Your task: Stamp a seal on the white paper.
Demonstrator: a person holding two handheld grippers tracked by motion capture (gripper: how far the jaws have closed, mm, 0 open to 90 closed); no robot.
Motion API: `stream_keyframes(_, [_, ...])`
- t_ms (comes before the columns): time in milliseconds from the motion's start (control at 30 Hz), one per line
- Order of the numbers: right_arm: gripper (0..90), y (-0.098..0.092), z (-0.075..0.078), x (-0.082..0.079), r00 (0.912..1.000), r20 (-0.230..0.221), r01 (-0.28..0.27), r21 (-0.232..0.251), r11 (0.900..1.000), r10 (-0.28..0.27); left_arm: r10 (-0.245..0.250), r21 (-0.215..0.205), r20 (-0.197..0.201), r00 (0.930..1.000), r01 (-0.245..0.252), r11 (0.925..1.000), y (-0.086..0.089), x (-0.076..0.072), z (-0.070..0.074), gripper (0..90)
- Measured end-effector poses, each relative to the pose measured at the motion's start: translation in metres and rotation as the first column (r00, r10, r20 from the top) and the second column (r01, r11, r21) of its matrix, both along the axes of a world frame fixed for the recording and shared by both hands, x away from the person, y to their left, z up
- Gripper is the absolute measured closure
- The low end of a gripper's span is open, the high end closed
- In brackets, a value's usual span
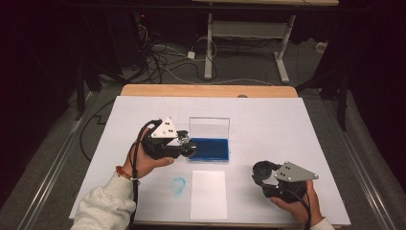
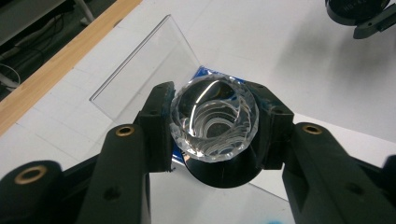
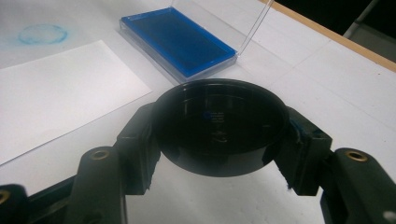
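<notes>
Two hand-held grippers at a white table, each clamped on one part of a stamp

Left gripper (image 2: 212,126) grips a clear faceted stamp handle (image 2: 214,119) with a black base, held over the blue ink pad (image 1: 209,149) in its open clear case (image 1: 209,125); right gripper (image 3: 219,144) is closed on a round black cap (image 3: 219,130) above the table, near a white paper sheet (image 1: 208,194) and a blue ring mark (image 1: 178,185)

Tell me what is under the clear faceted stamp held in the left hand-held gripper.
Under the clear faceted stamp sits its round black base, and below that the blue ink pad in its open clear case. The base covers the stamp's printing face and part of the pad.
</notes>
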State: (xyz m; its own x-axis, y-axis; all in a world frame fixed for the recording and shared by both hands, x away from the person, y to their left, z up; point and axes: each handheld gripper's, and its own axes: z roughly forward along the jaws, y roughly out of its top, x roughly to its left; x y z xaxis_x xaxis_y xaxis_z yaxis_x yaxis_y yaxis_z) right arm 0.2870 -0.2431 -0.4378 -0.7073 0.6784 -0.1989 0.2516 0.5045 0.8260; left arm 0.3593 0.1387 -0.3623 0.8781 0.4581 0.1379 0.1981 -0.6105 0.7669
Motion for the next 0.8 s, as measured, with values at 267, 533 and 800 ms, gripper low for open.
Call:
stream_keyframes(267, [38.6,0.0,0.0,-0.001,1.0,0.001,-0.004,0.0,1.0,0.004,-0.012,0.0,-0.003,0.9999,0.012,0.9999,0.001,-0.008,-0.002,54.9])
stream_keyframes(533, [38.6,0.001,0.0,-0.002,1.0,-0.001,-0.007,-0.006,1.0,0.007,-0.046,0.015,-0.02,0.9987,0.046,0.9988,-0.005,-0.018,-0.008,54.9])
stream_keyframes(800, [38.6,0.001,-0.001,-0.001,0.9999,-0.011,-0.008,-0.006,1.0,0.008,-0.085,0.027,-0.034,0.9958,0.086,0.9959,-0.018,-0.025,-0.014,54.9])
